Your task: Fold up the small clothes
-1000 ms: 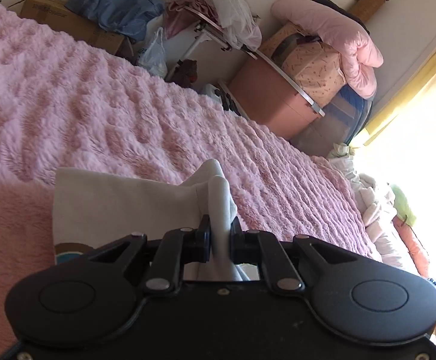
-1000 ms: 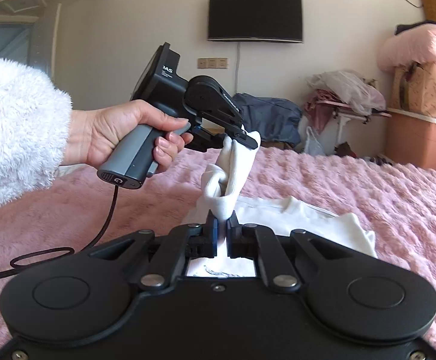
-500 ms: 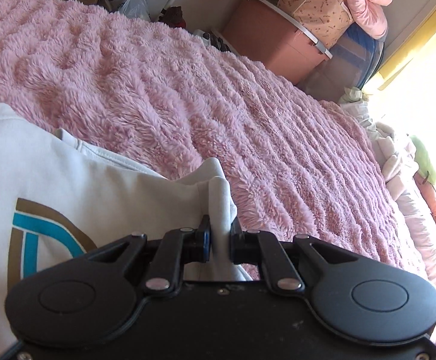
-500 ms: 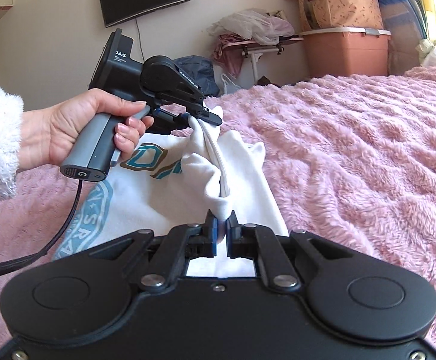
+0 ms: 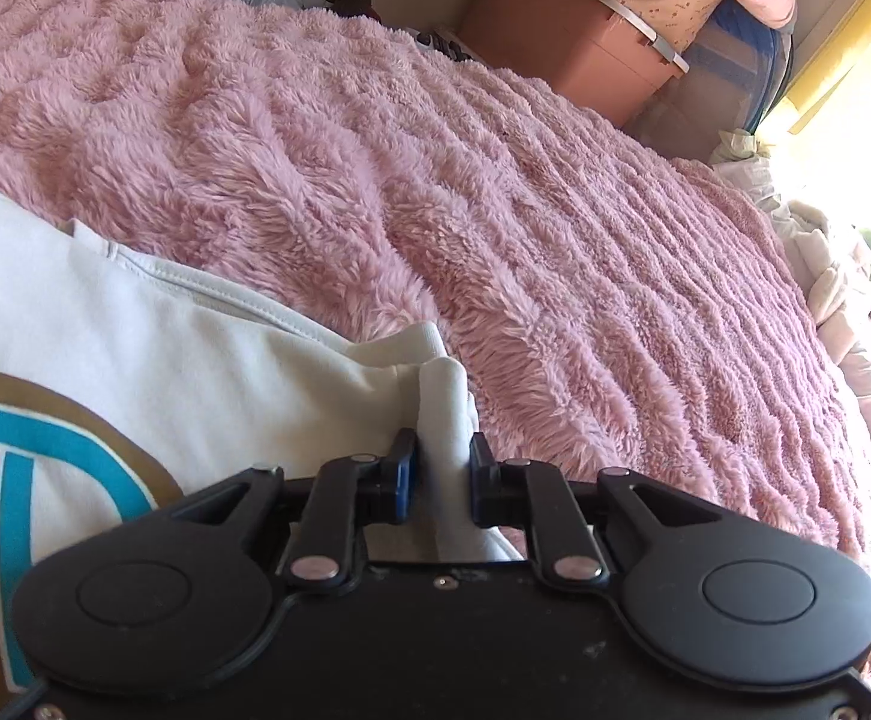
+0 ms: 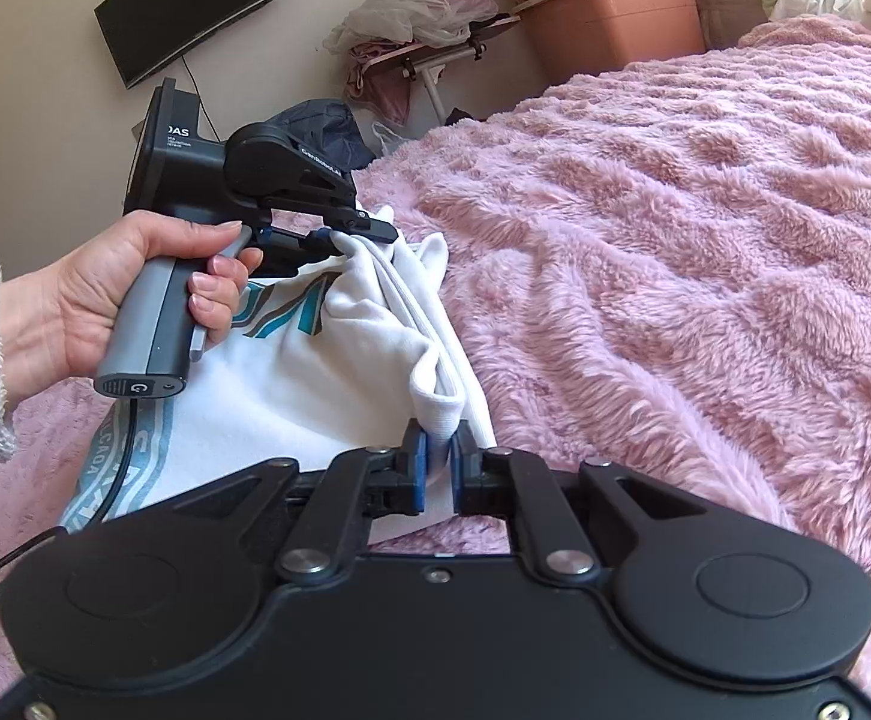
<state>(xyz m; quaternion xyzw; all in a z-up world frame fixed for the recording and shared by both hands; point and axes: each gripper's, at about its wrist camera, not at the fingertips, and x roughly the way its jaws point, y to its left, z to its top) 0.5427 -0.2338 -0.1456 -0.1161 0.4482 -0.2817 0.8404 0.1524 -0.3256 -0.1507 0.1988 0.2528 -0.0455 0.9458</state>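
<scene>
White cotton, printed in teal and brown, lies on the fluffy pink plush blanket [image 5: 555, 228] that covers the bed: this small white sweatshirt [image 5: 153, 360] is the piece I am folding, and both my claws are on its right-hand edge. My left gripper [image 5: 442, 468] has a bunched tuck of that edge between its jaws, which are opening at this moment, the cloth standing upright between the pads with slack showing on either side. My right gripper [image 6: 437, 468] sits nearer along the same edge, its jaws pinched closed on a ribbed fold of the white fabric. In the right wrist view my left hand [image 6: 111, 306] is wrapped round the grey handle, with the left claw at the far corner of the garment and the right claw at the near one, so the doubled edge runs near to far between them, and the printed body spreads away to the left of both. That line is what the coming move turns on, I judge: the right claw should let go along it too, then both draw back rightward. To the right the blanket is bare and wide, plenty of room; the pink lidded storage bin [image 6: 609, 18] and cluttered floor stand well beyond the bed's far edge.
</scene>
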